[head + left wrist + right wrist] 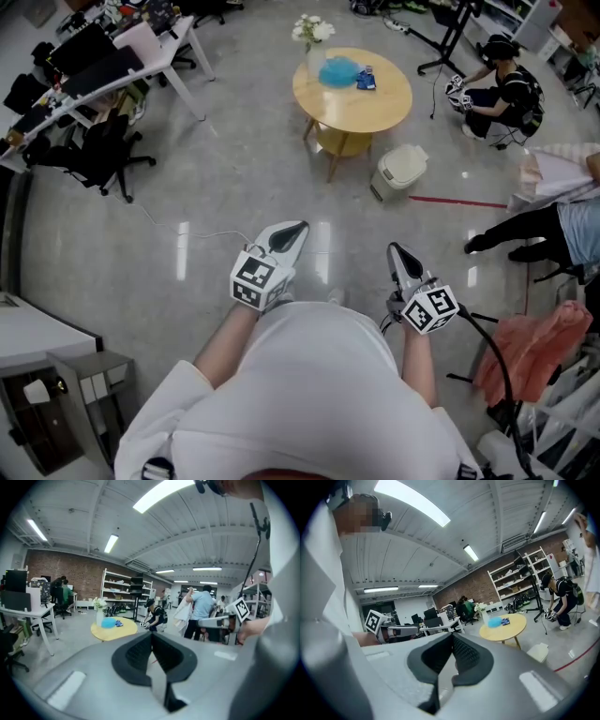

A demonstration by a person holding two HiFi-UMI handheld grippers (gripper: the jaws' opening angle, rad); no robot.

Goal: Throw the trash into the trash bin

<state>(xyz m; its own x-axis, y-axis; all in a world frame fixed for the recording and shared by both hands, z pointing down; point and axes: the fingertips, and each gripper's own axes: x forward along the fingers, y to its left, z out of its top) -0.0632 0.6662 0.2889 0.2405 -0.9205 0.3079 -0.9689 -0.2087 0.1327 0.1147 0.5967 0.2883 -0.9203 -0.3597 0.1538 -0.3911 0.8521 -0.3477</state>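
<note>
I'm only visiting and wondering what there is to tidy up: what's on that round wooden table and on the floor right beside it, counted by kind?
Vase of white flowers: 1
Light-blue crumpled bundle: 1
Small dark-blue packet: 1
Trash bin, on the floor beside the round table: 1
Total: 4

A vase of white flowers [313, 52] stands at the far left edge of a round wooden table [375, 108]; a person [506, 94] crouches to its right.
</note>
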